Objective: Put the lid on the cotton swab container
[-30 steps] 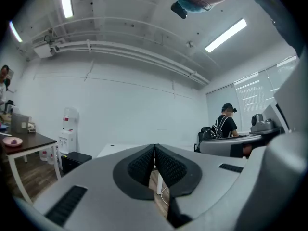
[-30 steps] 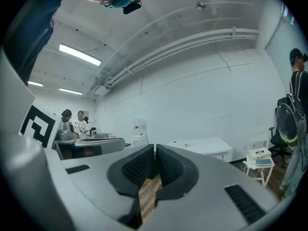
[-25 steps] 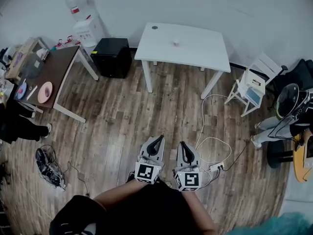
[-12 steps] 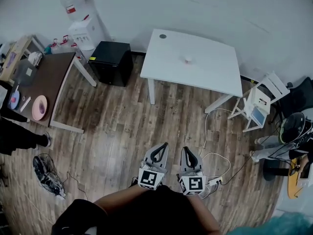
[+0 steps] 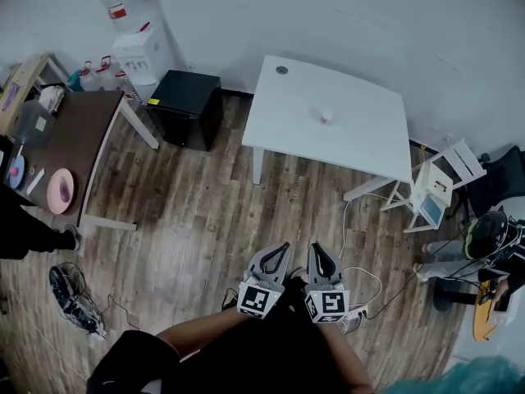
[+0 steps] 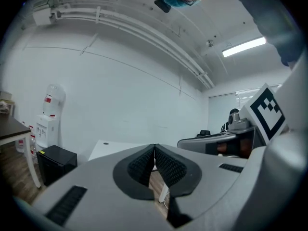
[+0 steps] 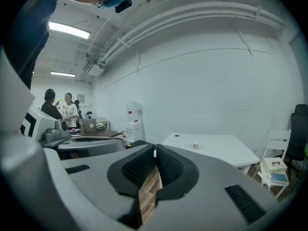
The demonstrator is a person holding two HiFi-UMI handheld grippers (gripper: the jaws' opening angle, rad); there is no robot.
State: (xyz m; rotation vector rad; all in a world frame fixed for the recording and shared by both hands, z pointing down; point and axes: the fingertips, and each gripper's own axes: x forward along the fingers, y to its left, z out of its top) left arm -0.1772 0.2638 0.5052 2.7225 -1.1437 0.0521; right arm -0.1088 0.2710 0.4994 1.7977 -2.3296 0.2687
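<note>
- A wood-plank floor (image 5: 205, 212) fills most of the head view, with white walls beyond it.
- A white rectangular table (image 5: 361, 138) stands against the far wall, well ahead of the person. Its top is bare apart from one small item.
- A brown rectangular table (image 5: 78, 130) stands at the left with a pink round plate (image 5: 59, 190) on it.
- A black box-shaped cabinet (image 5: 187, 97) sits on the floor between the two tables, just beside a white water dispenser (image 5: 139, 43).
- The left gripper (image 5: 283, 246), grey with black ribbed pads, is held low in front of the person. Its jaws are clenched tip to tip, with nothing between them and touching nothing.
- The right gripper (image 5: 316, 247) is just beside it, and its jaws are likewise pressed together and empty.
- The cotton swab container (image 5: 326, 116) is a tiny pale, pinkish cylinder. It stands upright near the middle of the white table, well apart from both grippers. It is too small to tell what it holds or whether its lid is on.
</note>
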